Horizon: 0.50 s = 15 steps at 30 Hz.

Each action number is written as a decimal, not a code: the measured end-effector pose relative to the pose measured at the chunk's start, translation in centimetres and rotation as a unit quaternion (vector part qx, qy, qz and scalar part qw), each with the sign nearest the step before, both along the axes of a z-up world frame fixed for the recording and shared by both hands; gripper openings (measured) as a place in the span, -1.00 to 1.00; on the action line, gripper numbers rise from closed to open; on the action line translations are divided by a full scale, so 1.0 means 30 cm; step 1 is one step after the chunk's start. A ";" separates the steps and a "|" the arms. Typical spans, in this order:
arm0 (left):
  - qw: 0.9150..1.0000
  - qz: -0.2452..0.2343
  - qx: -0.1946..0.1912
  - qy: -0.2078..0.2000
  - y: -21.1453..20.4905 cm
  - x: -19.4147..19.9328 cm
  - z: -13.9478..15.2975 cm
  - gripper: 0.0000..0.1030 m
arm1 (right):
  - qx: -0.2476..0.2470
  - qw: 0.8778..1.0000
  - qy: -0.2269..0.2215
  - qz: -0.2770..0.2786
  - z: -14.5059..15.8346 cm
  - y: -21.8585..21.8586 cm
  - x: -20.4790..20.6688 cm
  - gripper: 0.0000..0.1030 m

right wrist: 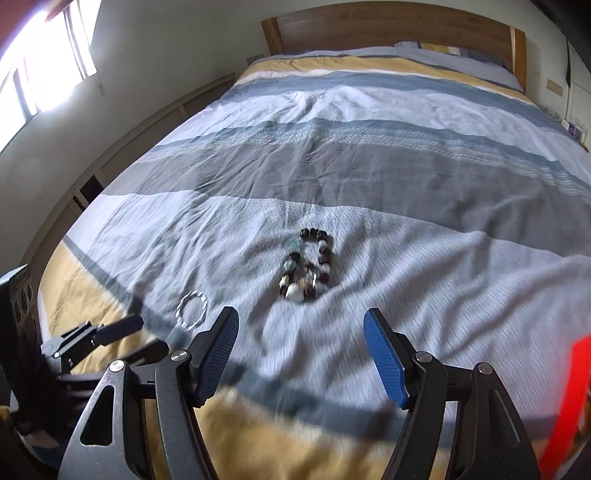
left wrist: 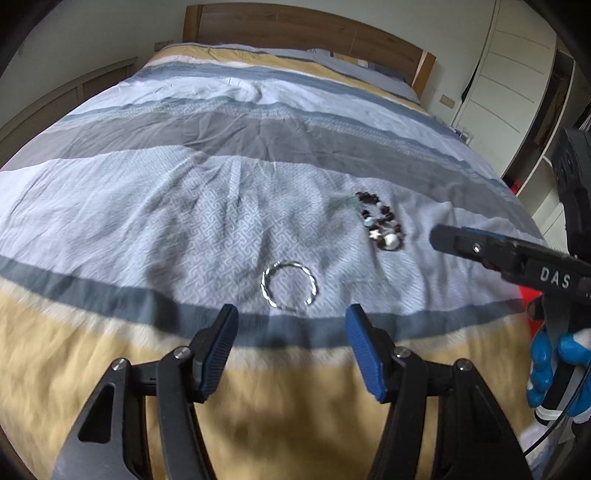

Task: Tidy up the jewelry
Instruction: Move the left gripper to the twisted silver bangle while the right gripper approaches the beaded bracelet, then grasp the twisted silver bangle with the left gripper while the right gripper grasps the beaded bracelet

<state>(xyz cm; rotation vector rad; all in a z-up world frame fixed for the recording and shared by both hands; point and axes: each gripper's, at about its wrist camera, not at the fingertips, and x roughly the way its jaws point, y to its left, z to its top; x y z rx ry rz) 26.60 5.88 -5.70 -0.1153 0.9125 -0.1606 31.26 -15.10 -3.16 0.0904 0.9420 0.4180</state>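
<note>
A twisted silver bangle (left wrist: 289, 283) and a beaded bracelet (left wrist: 384, 226) are laid apart on the striped duvet (left wrist: 184, 192) of a bed with a wooden headboard (left wrist: 295, 26). The left gripper (left wrist: 290, 323) is held spread just short of the bangle; the right gripper (right wrist: 300, 328) is spread before the beads. White wardrobes (left wrist: 517, 66) are seen alongside.

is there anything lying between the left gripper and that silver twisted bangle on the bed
Nothing visible does. The left gripper is open with the silver twisted bangle just ahead of its fingertips on bare duvet. The beaded bracelet lies farther off to the right.
</note>
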 end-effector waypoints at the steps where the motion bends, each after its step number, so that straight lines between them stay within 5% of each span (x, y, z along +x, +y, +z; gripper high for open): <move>1: 1.000 -0.002 0.004 0.003 -0.004 0.024 -0.020 0.13 | 0.000 1.000 0.003 0.002 -0.028 0.020 0.042 0.36; 11: 1.000 -0.004 0.010 0.002 -0.018 0.103 -0.111 0.11 | -0.009 1.000 0.015 0.008 -0.189 0.118 0.205 0.40; 15: 1.000 -0.001 0.008 -0.004 -0.014 0.100 -0.110 0.01 | -0.017 1.000 0.005 0.003 -0.199 0.124 0.194 -0.11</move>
